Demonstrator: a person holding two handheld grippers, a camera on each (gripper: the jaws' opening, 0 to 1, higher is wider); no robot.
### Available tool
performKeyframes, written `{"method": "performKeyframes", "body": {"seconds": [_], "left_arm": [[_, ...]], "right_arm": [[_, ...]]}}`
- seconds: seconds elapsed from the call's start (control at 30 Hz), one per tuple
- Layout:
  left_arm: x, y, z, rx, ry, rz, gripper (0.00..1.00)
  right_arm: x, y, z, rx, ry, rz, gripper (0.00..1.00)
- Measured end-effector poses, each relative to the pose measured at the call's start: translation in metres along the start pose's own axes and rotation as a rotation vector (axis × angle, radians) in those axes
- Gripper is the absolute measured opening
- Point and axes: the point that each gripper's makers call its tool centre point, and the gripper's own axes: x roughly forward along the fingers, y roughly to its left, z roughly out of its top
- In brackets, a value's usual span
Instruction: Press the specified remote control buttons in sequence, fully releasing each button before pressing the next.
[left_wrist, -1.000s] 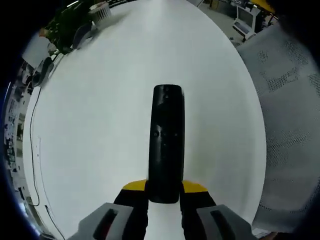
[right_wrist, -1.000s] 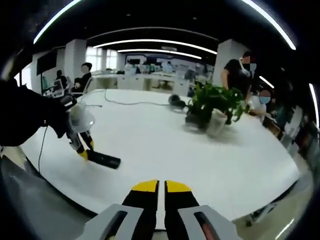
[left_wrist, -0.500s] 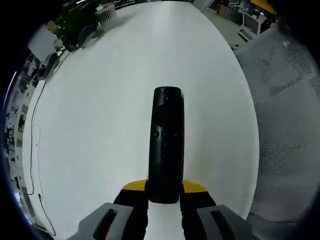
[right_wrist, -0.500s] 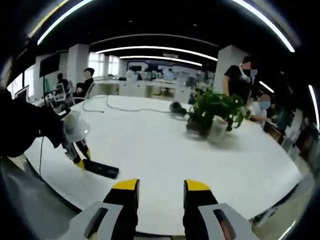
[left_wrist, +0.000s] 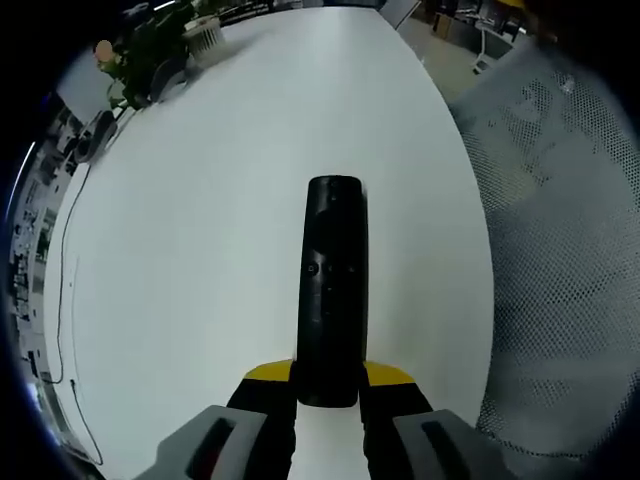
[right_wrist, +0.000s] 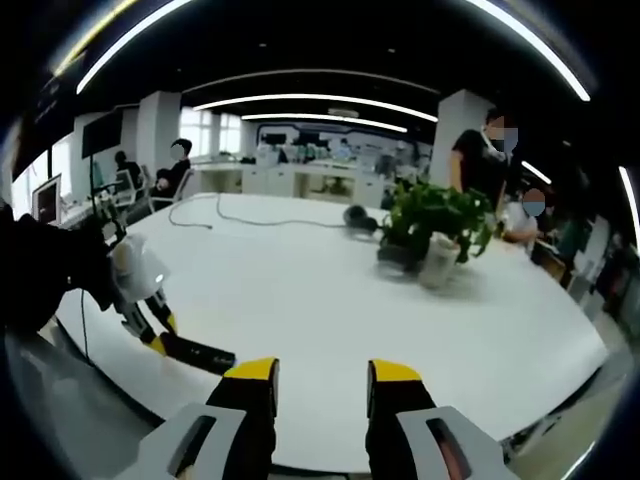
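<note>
A long black remote control (left_wrist: 331, 285) points away from me in the left gripper view, its near end clamped between the yellow-tipped jaws of my left gripper (left_wrist: 328, 376), above the white table (left_wrist: 210, 200). In the right gripper view that same remote (right_wrist: 196, 352) shows at the lower left, held by the left gripper (right_wrist: 160, 340) in a dark-sleeved hand. My right gripper (right_wrist: 321, 373) stands open above the table's near edge, nothing between its fingers, well to the right of the remote.
A potted green plant (right_wrist: 432, 222) stands on the white table (right_wrist: 330, 300) towards the far right, with a dark object (right_wrist: 356, 217) and a cable beside it. A grey mesh chair (left_wrist: 560, 230) lies past the table's edge. People stand and sit in the office behind.
My right gripper has gone from shut to open. The left gripper with the remote sits slightly lower and further left in the right gripper view; both views shifted a little.
</note>
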Motion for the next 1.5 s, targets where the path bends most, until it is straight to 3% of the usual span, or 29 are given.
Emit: {"method": "performKeyframes", "body": {"seconds": [0.17, 0.43, 1.5], "left_arm": [[0.000, -0.005, -0.001, -0.010, 0.016, 0.004, 0.23], [0.000, -0.010, -0.002, -0.034, -0.011, 0.005, 0.23], [-0.002, -0.026, -0.004, -0.038, -0.010, 0.009, 0.24]], "right_arm": [[-0.001, -0.002, 0.000, -0.001, -0.003, -0.010, 0.28], [0.000, -0.005, -0.002, -0.011, 0.010, -0.030, 0.25], [0.001, -0.004, -0.005, -0.024, 0.029, -0.030, 0.20]]}}
